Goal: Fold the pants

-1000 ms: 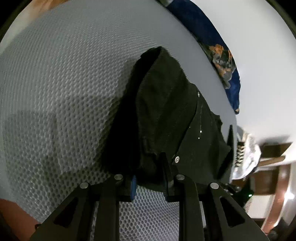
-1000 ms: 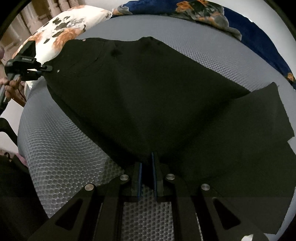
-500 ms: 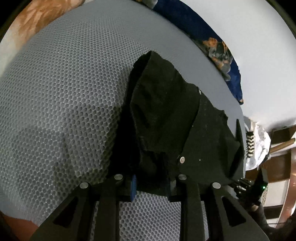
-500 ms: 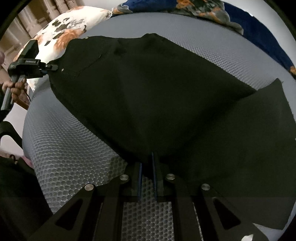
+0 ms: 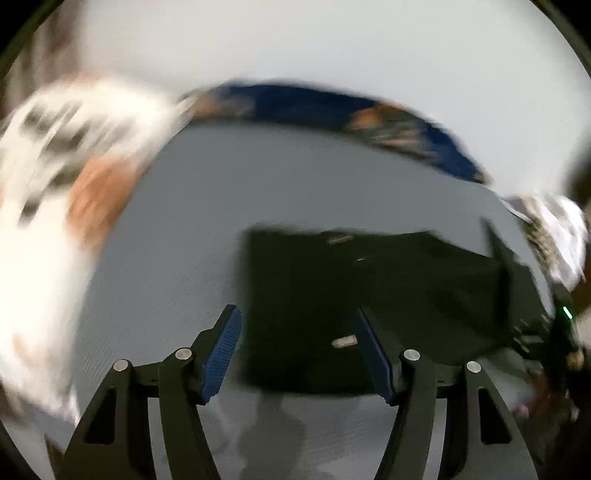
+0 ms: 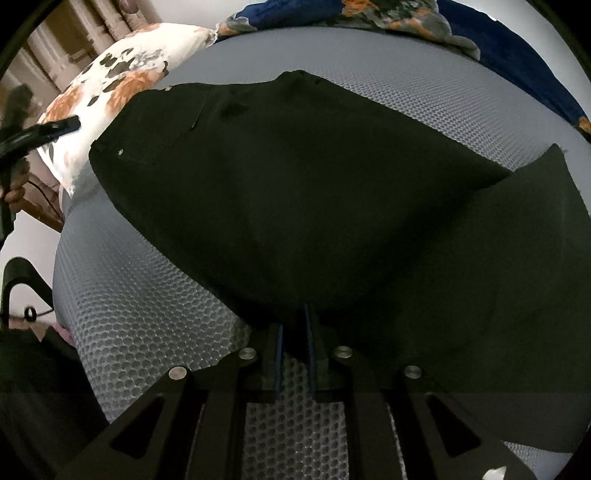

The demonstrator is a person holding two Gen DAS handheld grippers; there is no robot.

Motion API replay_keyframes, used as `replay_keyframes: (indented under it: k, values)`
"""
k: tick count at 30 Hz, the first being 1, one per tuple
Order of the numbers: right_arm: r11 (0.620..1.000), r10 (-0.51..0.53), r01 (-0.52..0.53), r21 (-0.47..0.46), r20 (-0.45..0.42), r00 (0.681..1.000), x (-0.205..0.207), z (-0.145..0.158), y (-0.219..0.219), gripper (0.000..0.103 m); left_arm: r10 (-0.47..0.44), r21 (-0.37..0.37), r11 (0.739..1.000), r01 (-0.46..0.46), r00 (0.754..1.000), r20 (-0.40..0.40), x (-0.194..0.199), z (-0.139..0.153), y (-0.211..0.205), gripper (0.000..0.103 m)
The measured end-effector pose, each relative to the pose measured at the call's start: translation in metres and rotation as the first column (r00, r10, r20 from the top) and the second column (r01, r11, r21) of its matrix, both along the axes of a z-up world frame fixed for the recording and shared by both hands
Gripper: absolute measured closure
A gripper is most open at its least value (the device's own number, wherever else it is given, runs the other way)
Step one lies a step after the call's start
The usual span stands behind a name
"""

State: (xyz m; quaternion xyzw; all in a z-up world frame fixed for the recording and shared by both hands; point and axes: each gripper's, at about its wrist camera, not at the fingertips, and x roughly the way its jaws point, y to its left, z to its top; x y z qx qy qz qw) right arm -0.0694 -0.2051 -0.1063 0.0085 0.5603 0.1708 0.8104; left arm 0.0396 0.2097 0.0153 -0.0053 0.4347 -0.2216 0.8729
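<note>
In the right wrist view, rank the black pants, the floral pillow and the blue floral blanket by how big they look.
1. black pants, by far the largest.
2. floral pillow.
3. blue floral blanket, similar to the pillow; both are cropped, so that order is unsure.

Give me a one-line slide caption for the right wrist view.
Right gripper shut on black pants spread across grey mesh mattress.

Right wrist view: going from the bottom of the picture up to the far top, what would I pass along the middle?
Right gripper, shut on the near edge of the pants → black pants → bare grey mesh mattress → blue flowered blanket at the far edge.
</note>
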Motion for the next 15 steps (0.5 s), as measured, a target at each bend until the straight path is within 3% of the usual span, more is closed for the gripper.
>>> replay_keyframes:
  k: [4,8,10,12,14,15]
  values:
    - [1.0,-0.018,0.018,0.01,0.012,1.0,0.005,0.007,0.0,0.09,-0.245,-0.014,0.969,0.246,0.969,0.02,-0.017,0.005,-0.079,0.039]
    - [0.999,-0.042,0.041,0.035,0.035,0.998,0.006,0.015,-0.004,0.09,-0.466,-0.035,0.885,0.465,0.884,-0.033,-0.029,-0.013,-0.168,0.039]
    - [0.997,-0.059,0.057,0.056,0.043,0.997,0.008,0.017,-0.004,0.09,-0.54,-0.026,0.841,0.54,0.839,-0.065,-0.038,-0.026,-0.201,0.039]
    - [0.995,-0.073,0.069,0.073,0.049,0.996,0.009,0.019,-0.008,0.09,-0.579,-0.008,0.814,0.58,0.811,-0.085,-0.046,-0.034,-0.222,0.039]
    - [0.993,-0.079,0.075,0.092,0.051,0.996,0.01,0.02,-0.009,0.09,-0.628,-0.001,0.775,0.632,0.77,-0.111,-0.049,-0.047,-0.245,0.049]
    - [0.992,-0.083,0.078,0.101,0.049,0.995,0.011,0.021,-0.01,0.09,-0.639,0.013,0.764,0.645,0.759,-0.121,-0.051,-0.051,-0.256,0.063]
